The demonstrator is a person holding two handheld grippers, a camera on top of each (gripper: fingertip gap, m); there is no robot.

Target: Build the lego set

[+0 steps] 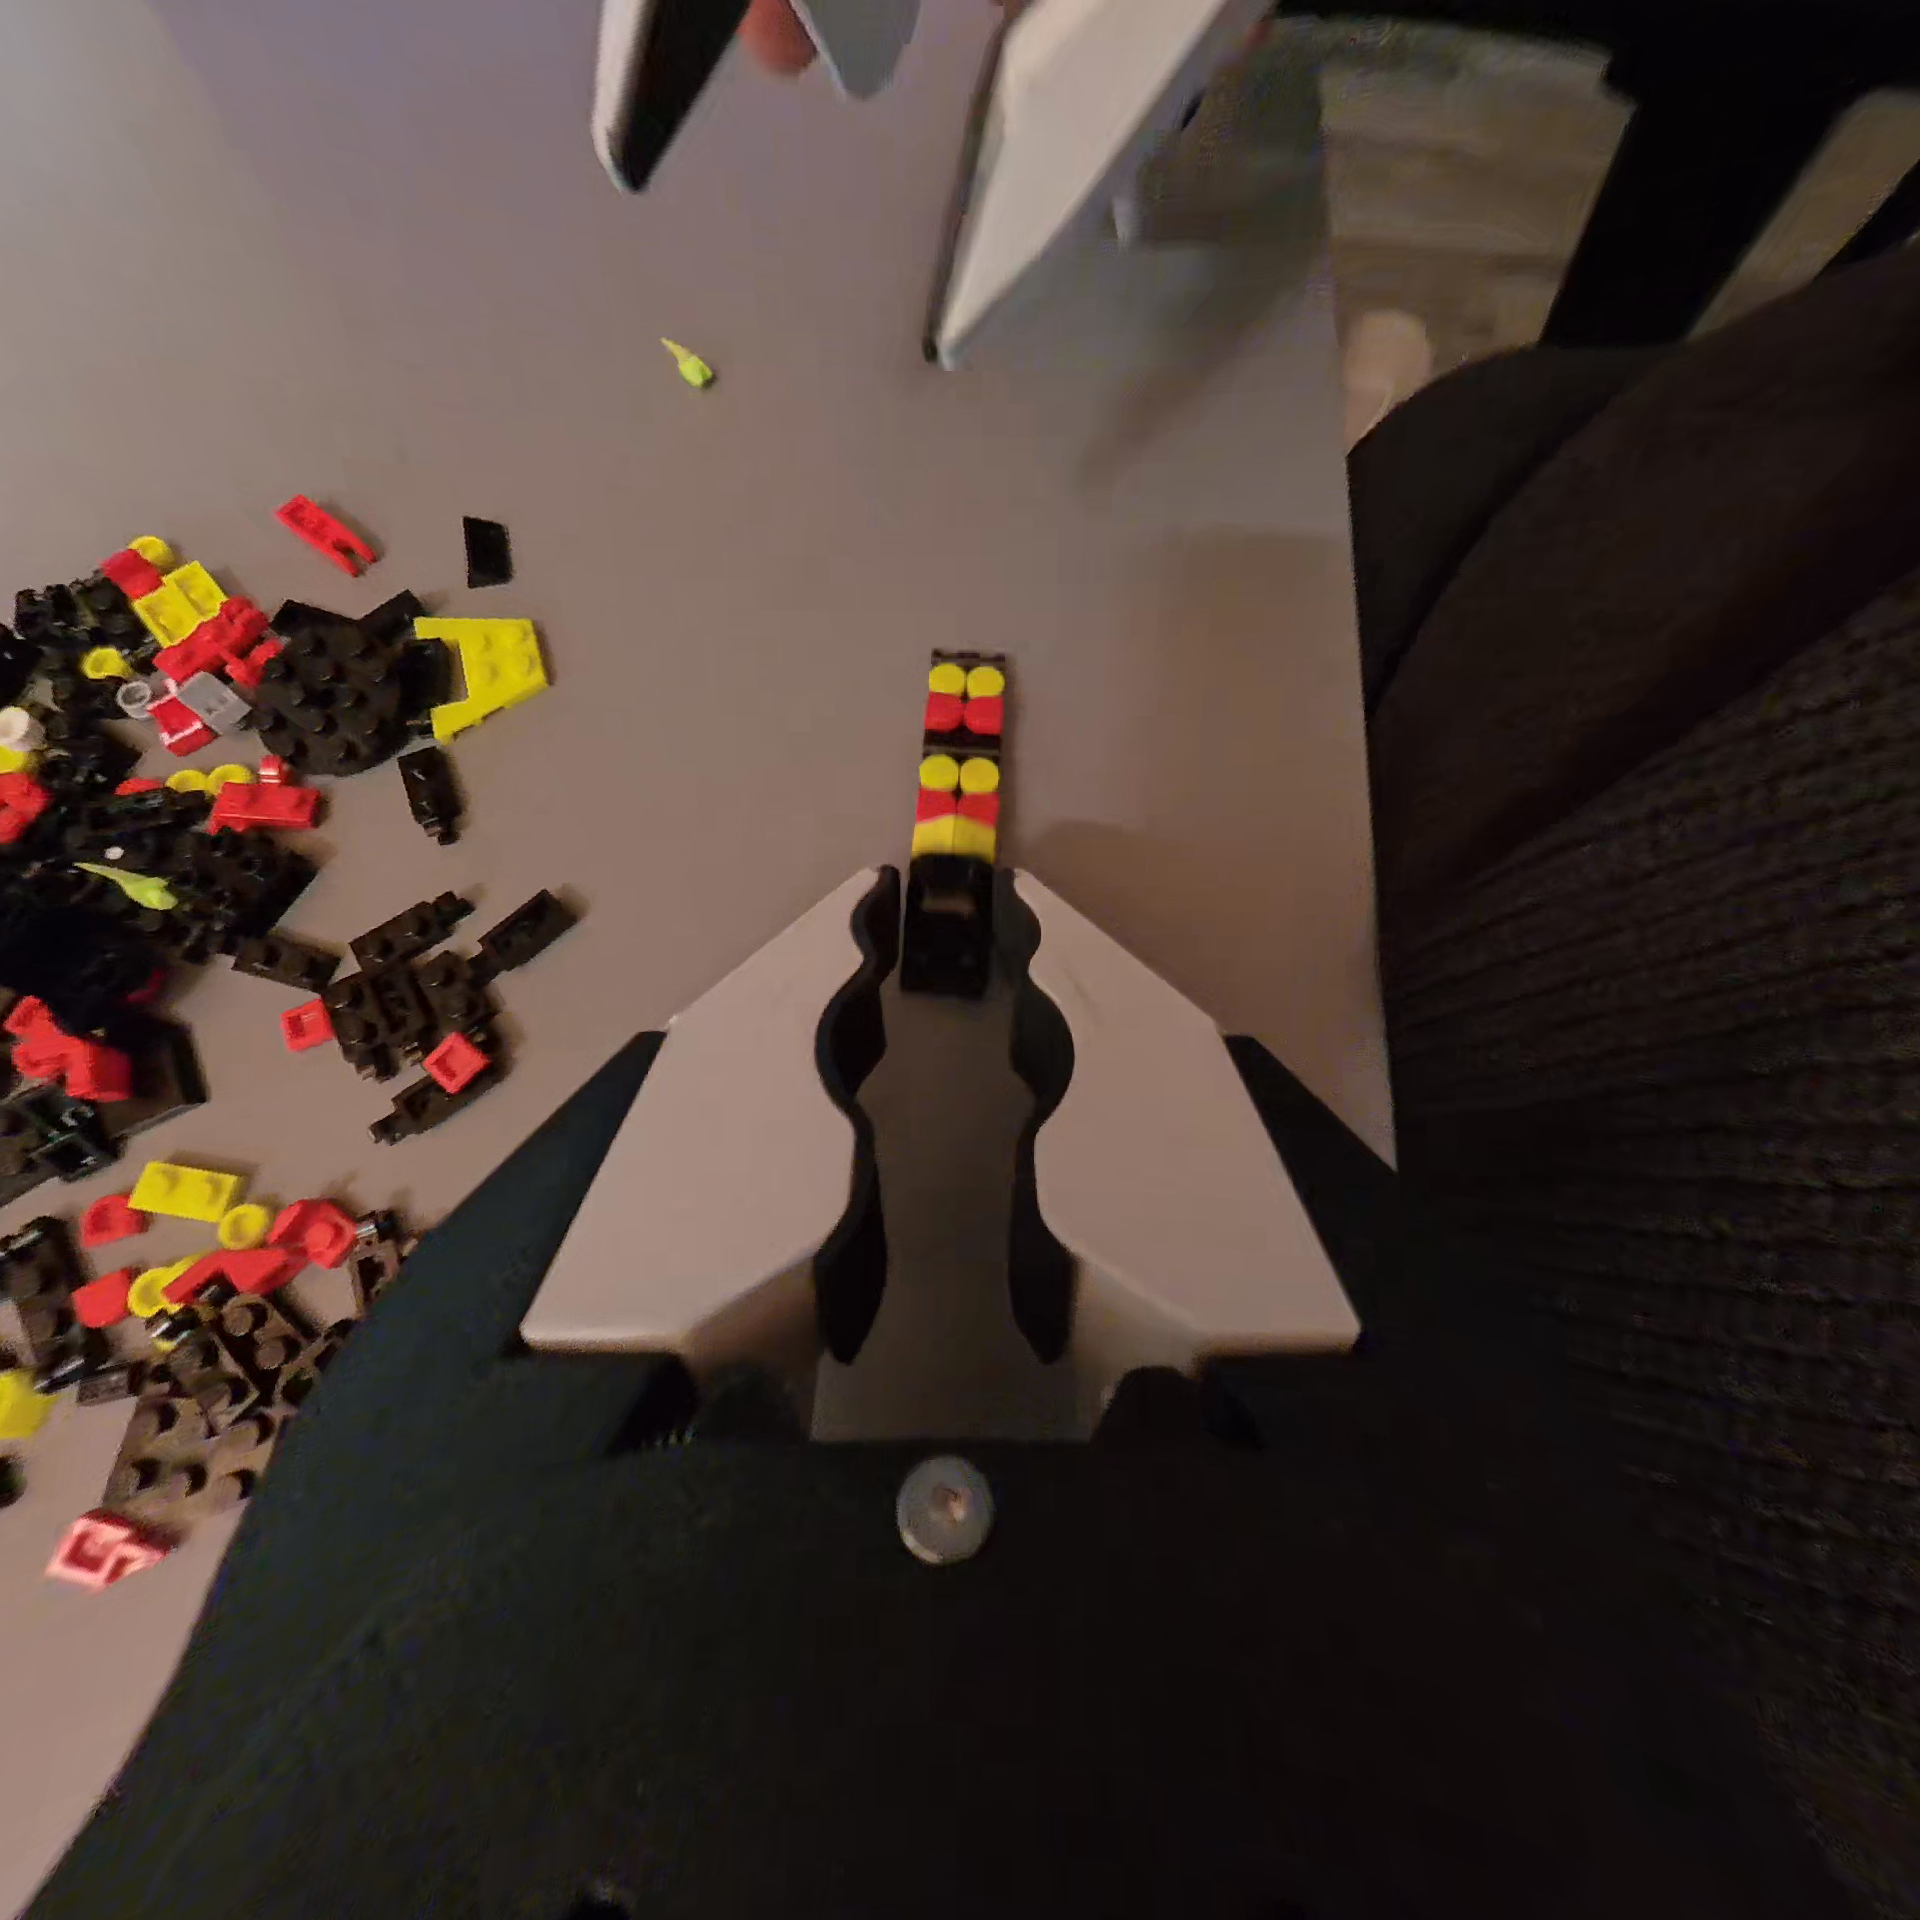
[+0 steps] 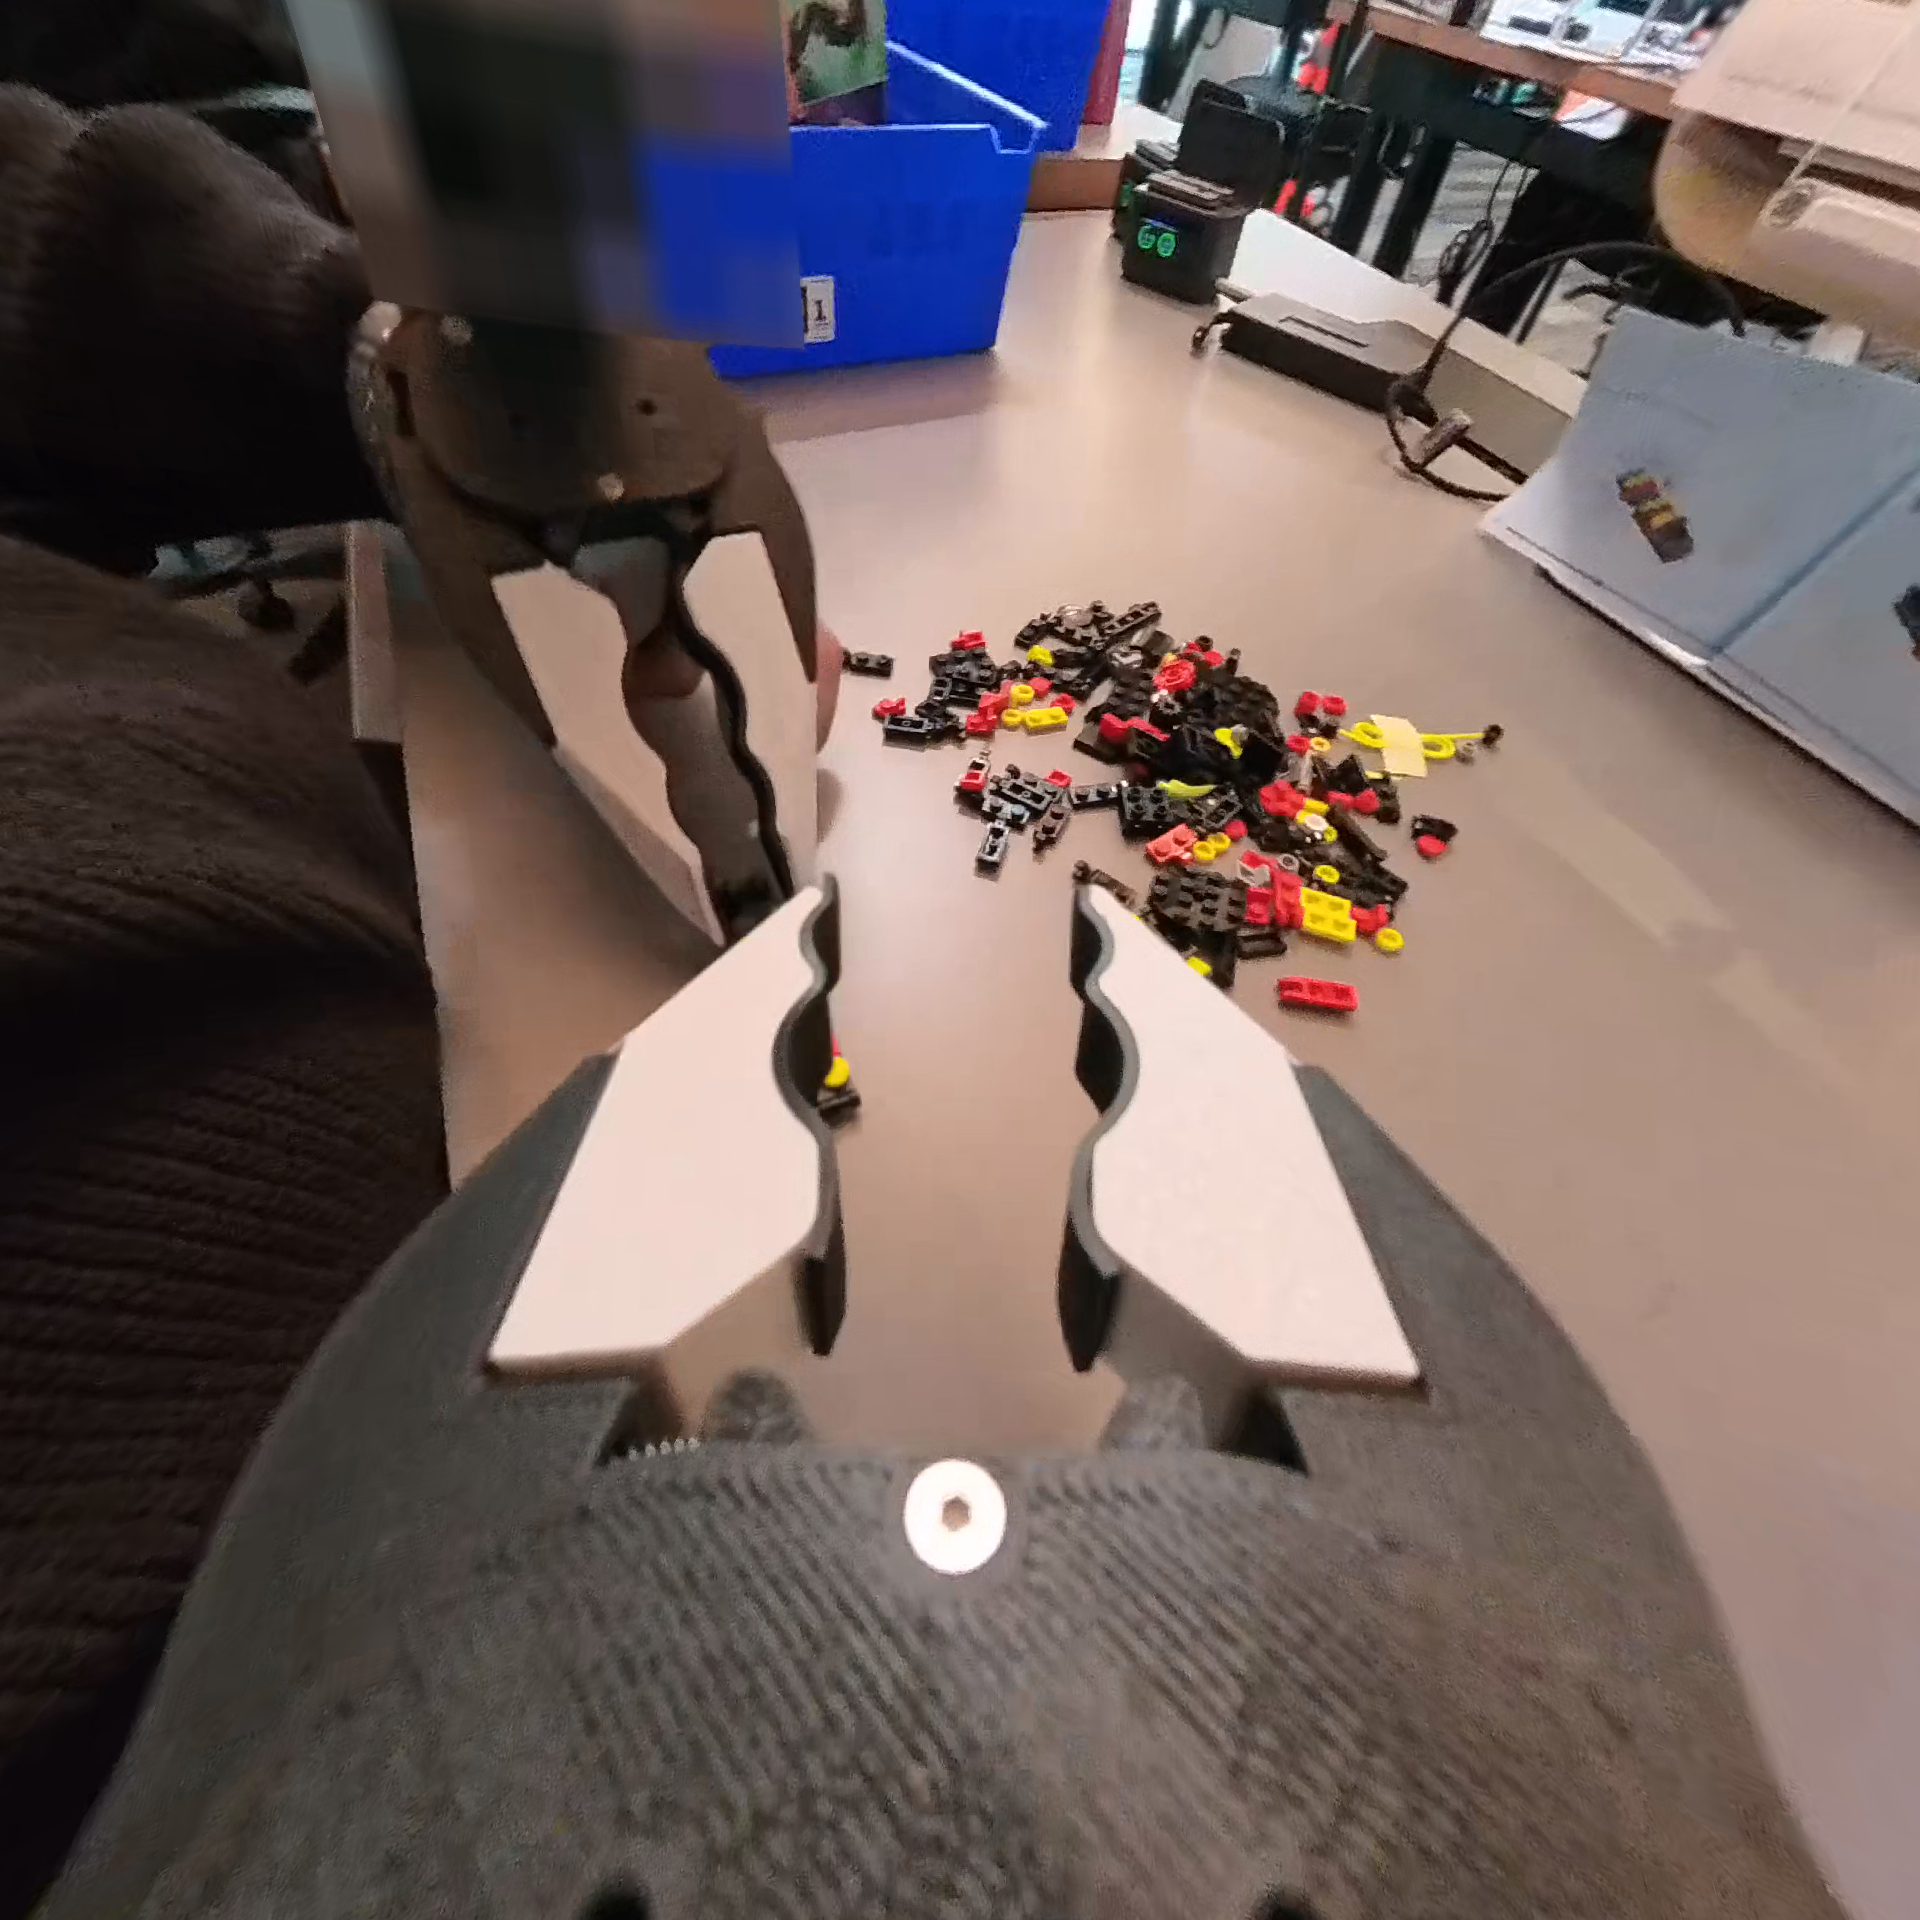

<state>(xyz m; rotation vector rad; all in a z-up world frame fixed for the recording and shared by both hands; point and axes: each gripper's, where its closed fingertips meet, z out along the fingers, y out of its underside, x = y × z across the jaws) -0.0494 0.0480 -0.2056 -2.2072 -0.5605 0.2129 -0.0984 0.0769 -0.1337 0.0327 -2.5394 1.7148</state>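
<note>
Left tool steadies the strip; right tool stands ready, holding nothing.

We find the left gripper [image 1: 948,883] closed on the black end of the narrow black strip topped with yellow and red studs [image 1: 961,769], which runs ahead of its tips over the grey table [image 1: 810,499], apparently presented for fitting. The right gripper [image 2: 951,904] is spread wide and empty. The heap of loose black, red and yellow bricks [image 2: 1174,769] lies beyond its tips.
</note>
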